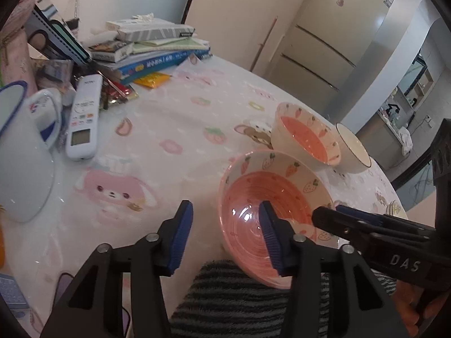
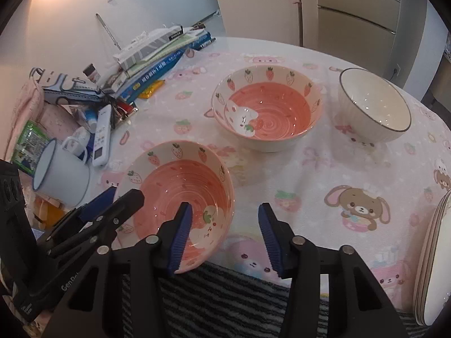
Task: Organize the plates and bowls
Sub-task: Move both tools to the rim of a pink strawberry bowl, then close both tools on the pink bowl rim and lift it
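A pink strawberry-pattern bowl [image 1: 253, 197] [image 2: 169, 180] sits at the table's near edge. My left gripper [image 1: 225, 239] is open; its right finger is over the bowl's inside, its left finger outside the bowl's left rim. My right gripper [image 2: 225, 236] is open; its left finger is over the bowl's near right side. A second pink bowl [image 1: 307, 135] [image 2: 267, 112] stands farther back. A white bowl with a dark rim [image 1: 353, 149] [image 2: 375, 107] stands to its right. A stack of white plates [image 2: 434, 262] is at the right edge.
A white enamel mug [image 1: 22, 155] [image 2: 60, 174], a remote control [image 1: 83, 118] [image 2: 101, 138], a pile of books [image 1: 152, 48] [image 2: 152, 56] and clutter fill the table's left side. A striped cloth [image 1: 239, 304] [image 2: 225, 304] lies below the grippers. A fridge [image 1: 332, 33] stands behind.
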A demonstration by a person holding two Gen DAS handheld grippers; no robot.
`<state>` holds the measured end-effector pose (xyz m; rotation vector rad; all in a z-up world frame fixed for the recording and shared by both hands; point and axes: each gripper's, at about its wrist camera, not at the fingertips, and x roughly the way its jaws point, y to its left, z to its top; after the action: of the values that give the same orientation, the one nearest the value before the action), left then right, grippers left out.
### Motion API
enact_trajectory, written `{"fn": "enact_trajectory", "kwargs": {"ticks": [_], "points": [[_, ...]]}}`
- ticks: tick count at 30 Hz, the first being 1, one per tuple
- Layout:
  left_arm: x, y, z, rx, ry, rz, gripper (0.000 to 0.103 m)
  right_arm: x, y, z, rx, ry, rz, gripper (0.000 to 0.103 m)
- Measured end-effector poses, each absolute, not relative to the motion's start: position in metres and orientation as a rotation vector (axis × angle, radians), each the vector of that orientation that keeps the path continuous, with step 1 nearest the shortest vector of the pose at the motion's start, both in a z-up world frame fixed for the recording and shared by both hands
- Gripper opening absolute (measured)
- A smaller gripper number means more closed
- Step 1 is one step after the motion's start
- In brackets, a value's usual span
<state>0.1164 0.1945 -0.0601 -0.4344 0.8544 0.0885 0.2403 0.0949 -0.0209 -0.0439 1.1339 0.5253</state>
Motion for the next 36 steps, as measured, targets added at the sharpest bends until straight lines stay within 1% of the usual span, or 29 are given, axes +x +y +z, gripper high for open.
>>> {"fn": "enact_trajectory", "kwargs": {"ticks": [2, 3, 4, 5, 6, 8, 9, 11, 13, 19, 21, 24, 28, 31, 36], "points": [[0.120, 0.192, -0.066, -0.429, 0.869, 0.087, 0.046, 0.242, 0.099, -0.029, -0.048, 1.156, 0.544, 0.037], [0.121, 0.190, -0.070, -0.428, 0.880, 0.089, 0.042, 0.241, 0.101, -0.033, -0.049, 1.163, 0.550, 0.036], [0.122, 0.189, -0.073, -0.423, 0.893, 0.087, 0.035, 0.240, 0.102, -0.038, -0.050, 1.167, 0.551, 0.034], [0.124, 0.186, -0.077, -0.417, 0.912, 0.078, 0.032, 0.240, 0.104, -0.041, -0.046, 1.168, 0.553, 0.029], [0.125, 0.186, -0.080, -0.416, 0.922, 0.071, 0.029, 0.240, 0.105, -0.045, -0.040, 1.167, 0.559, 0.026], [0.125, 0.185, -0.080, -0.415, 0.914, 0.067, 0.028, 0.240, 0.107, -0.047, -0.047, 1.155, 0.562, 0.025], [0.124, 0.184, -0.079, -0.409, 0.906, 0.070, 0.025, 0.239, 0.108, -0.048, -0.054, 1.147, 0.561, 0.025], [0.121, 0.181, -0.079, -0.389, 0.892, 0.077, 0.023, 0.238, 0.109, -0.049, -0.062, 1.133, 0.559, 0.023], [0.120, 0.181, -0.078, -0.383, 0.883, 0.084, 0.019, 0.237, 0.109, -0.050, -0.061, 1.127, 0.561, 0.022], [0.124, 0.191, -0.090, -0.466, 0.928, 0.046, 0.019, 0.239, 0.104, -0.059, -0.020, 1.172, 0.594, 0.021], [0.123, 0.189, -0.088, -0.451, 0.921, 0.045, 0.014, 0.240, 0.104, -0.057, -0.021, 1.174, 0.595, 0.020], [0.121, 0.187, -0.086, -0.438, 0.920, 0.055, 0.012, 0.239, 0.101, -0.056, -0.019, 1.171, 0.592, 0.020], [0.114, 0.184, -0.076, -0.468, 0.897, 0.090, 0.011, 0.222, 0.111, -0.038, -0.158, 1.047, 0.568, 0.019], [0.108, 0.180, -0.060, -0.449, 0.855, 0.102, 0.011, 0.220, 0.106, -0.021, -0.119, 1.034, 0.579, 0.020], [0.108, 0.172, -0.036, -0.435, 0.844, 0.065, 0.011, 0.221, 0.089, 0.008, -0.063, 1.002, 0.578, 0.019]]}}
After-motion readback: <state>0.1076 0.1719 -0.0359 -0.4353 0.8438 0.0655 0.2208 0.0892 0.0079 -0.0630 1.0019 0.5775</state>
